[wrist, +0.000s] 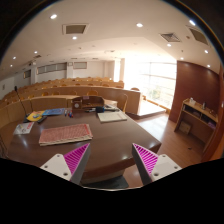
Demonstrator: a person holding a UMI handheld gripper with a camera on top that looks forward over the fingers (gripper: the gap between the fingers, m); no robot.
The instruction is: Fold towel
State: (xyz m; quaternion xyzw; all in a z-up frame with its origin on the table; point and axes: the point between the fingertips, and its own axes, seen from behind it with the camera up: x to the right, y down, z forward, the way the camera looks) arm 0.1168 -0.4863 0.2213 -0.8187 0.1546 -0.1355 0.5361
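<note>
A folded reddish-pink towel [66, 133] lies flat on the brown wooden table [105, 145], beyond and left of my fingers. My gripper [111, 160] is open and empty, held above the table's near edge. Its two magenta pads [76, 157] stand wide apart with only the bare table top and near edge showing between them. The towel is well clear of both fingers.
A white paper stack [112, 116] lies on the table's far right. A yellow and blue item [37, 116] and a white sheet [23, 128] lie at the left. Dark objects [92, 103] stand at the back. A wooden shelf [197, 120] stands at the right, with open floor [170, 140] before it.
</note>
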